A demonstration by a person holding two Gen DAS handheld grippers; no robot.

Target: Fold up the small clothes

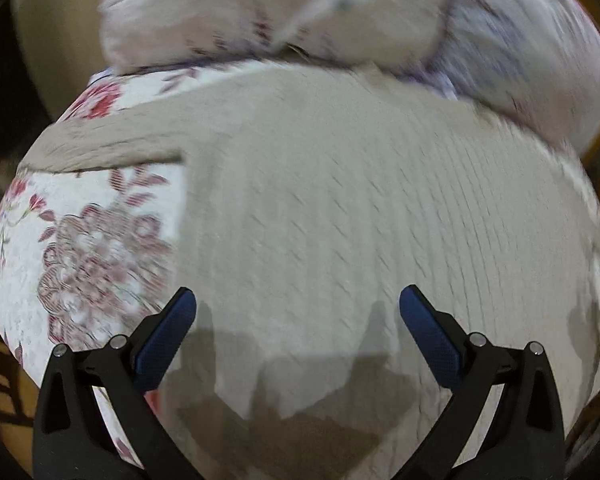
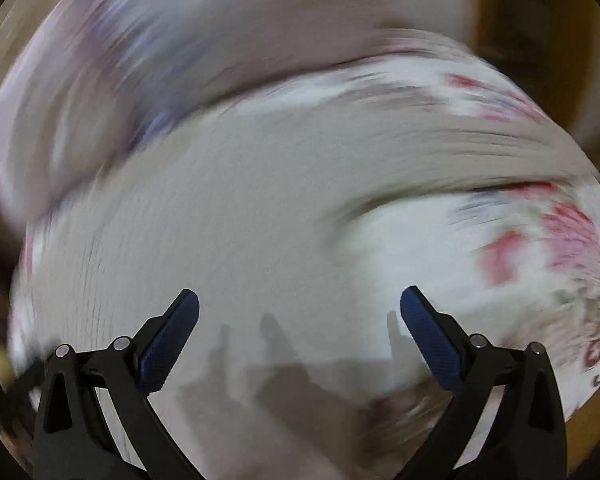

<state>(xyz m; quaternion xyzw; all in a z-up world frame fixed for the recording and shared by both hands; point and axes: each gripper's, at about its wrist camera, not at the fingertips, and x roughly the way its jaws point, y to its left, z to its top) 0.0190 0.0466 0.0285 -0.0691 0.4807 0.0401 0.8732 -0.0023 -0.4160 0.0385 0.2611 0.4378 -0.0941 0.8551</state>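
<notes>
A beige ribbed knit garment (image 1: 340,208) lies spread flat on a floral bedspread (image 1: 80,248), with one sleeve (image 1: 112,144) stretched out to the left. My left gripper (image 1: 298,304) is open and empty, just above the garment's near part. In the right wrist view, which is blurred by motion, the same garment (image 2: 236,216) fills the middle and its sleeve (image 2: 480,148) runs to the right. My right gripper (image 2: 299,304) is open and empty over the garment's near edge.
Pillows (image 1: 300,12) with pale floral covers lie at the far side of the bed, touching the garment's top edge; they also show in the right wrist view (image 2: 160,60). The bedspread (image 2: 540,248) ends at the bed's edge on the left and right, with dark floor beyond.
</notes>
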